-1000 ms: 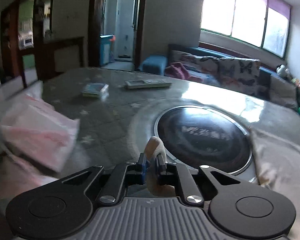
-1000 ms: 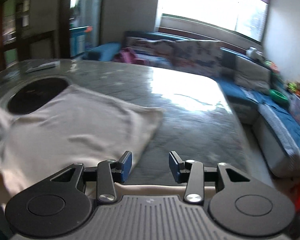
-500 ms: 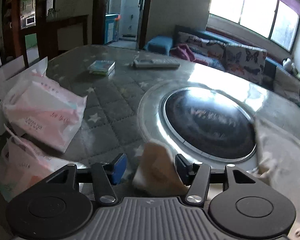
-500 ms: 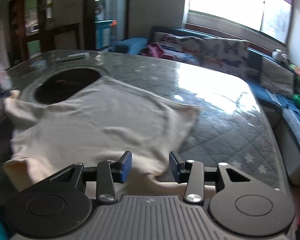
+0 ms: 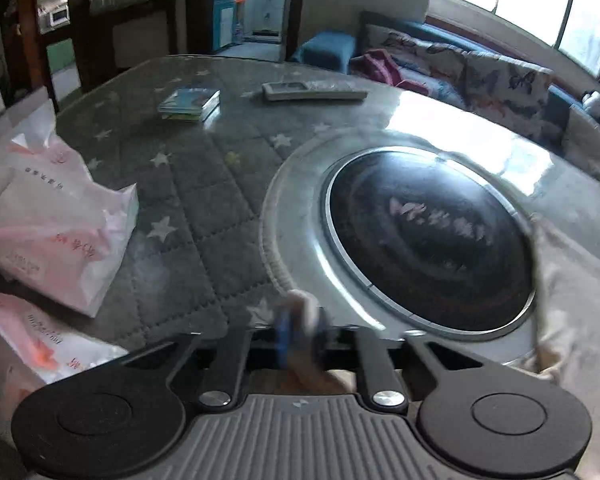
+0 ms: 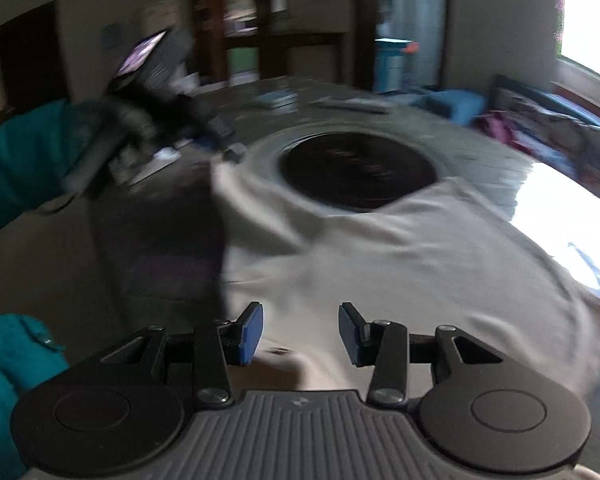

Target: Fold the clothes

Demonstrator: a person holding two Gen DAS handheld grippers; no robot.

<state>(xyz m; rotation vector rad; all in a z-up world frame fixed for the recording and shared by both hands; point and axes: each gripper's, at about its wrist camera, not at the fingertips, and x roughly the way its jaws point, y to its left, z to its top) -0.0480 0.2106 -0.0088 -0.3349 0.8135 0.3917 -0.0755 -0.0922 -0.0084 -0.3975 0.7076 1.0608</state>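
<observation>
A cream garment [image 6: 412,248] lies spread on the grey quilted table, its far edge overlapping the round black cooktop [image 6: 356,168]. My left gripper [image 5: 300,330] is shut on a corner of the cream garment [image 5: 304,304] near the table's front edge; more of the cloth shows at the right [image 5: 576,300]. In the right wrist view the left gripper [image 6: 216,136] appears blurred, pinching the garment's left corner. My right gripper [image 6: 300,332] is open and empty, hovering just above the near part of the garment.
Pink plastic bags [image 5: 48,216] sit at the table's left. A small book [image 5: 190,102] and a remote control [image 5: 312,90] lie at the far side. A sofa [image 5: 480,72] stands behind the table. The person's teal sleeve [image 6: 16,172] is at the left.
The left gripper, open half a second ago, has shut on the garment corner again. The right gripper has swung left, now facing the cooktop and the left gripper, still open.
</observation>
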